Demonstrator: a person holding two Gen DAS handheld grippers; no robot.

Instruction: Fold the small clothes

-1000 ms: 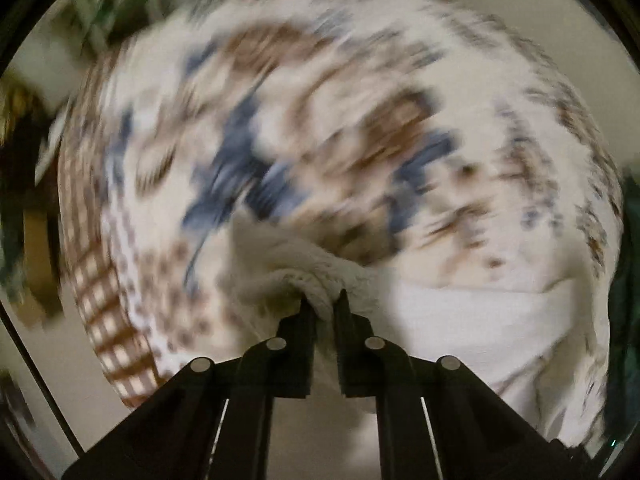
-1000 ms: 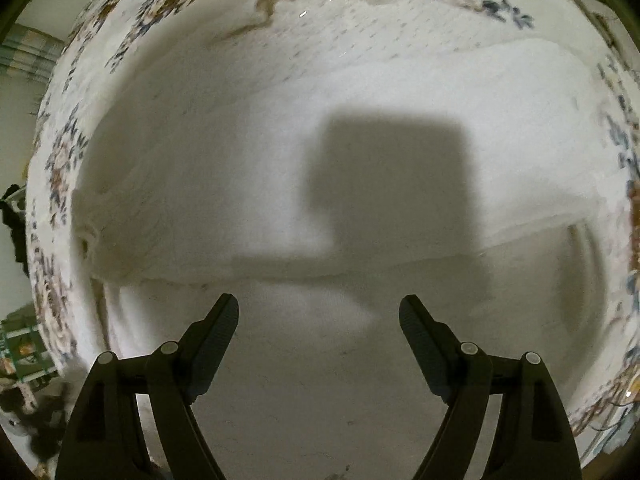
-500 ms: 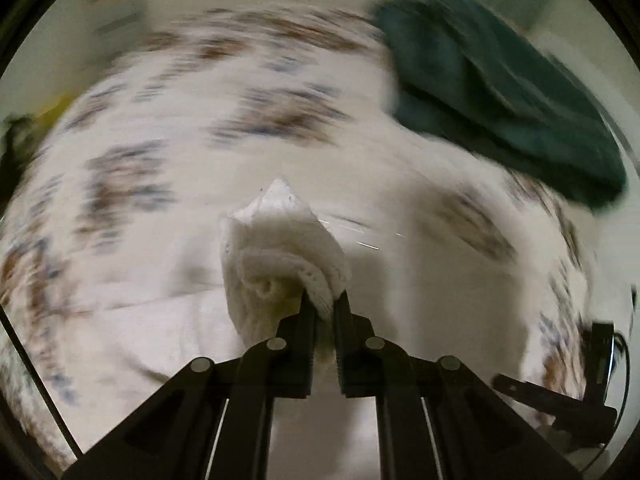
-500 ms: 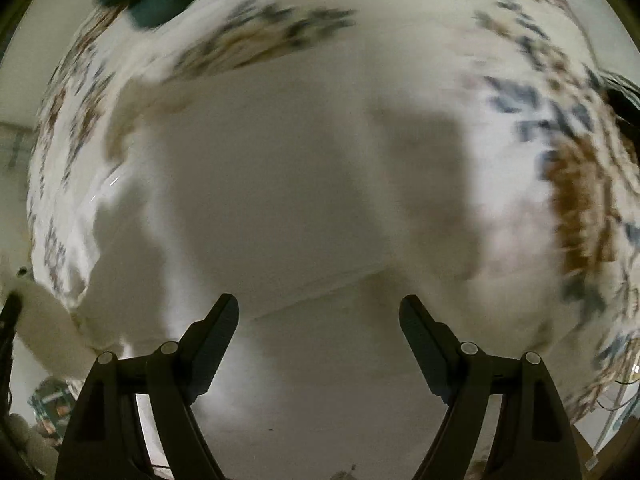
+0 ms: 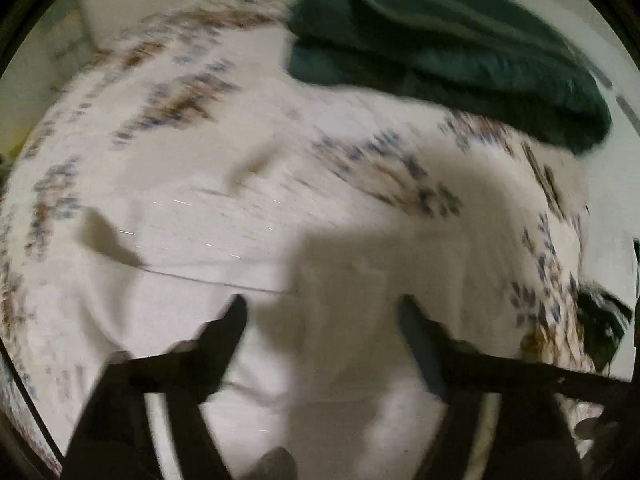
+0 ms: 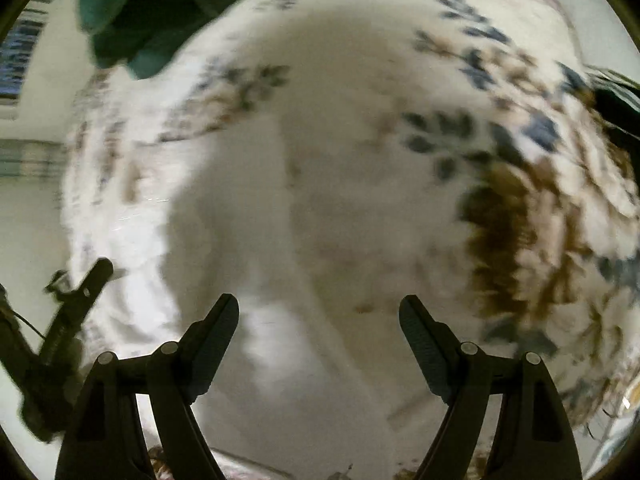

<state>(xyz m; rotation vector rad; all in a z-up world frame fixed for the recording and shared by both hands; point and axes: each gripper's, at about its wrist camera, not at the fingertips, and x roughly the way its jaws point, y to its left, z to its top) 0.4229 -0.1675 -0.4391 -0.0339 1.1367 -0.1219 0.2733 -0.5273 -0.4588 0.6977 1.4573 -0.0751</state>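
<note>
A white garment (image 5: 224,240) lies flat on a flower-patterned cloth (image 5: 420,188); a fold edge crosses it just ahead of my left gripper (image 5: 322,312). The left gripper is open and empty above the garment. The same white garment (image 6: 320,240) fills the middle of the right wrist view, under my open, empty right gripper (image 6: 319,312). The left gripper shows at the left edge of the right wrist view (image 6: 80,292). Both views are blurred by motion.
A dark green folded cloth (image 5: 440,40) lies at the far side of the patterned cloth, also in the right wrist view (image 6: 140,12). A dark object (image 5: 604,320) sits at the right edge. Pale floor or wall lies beyond the cloth's edges.
My left gripper was shut on a bunched corner of the white garment; it has opened and let go. The garment now lies flat. Both grippers have swung toward the green cloth.
</note>
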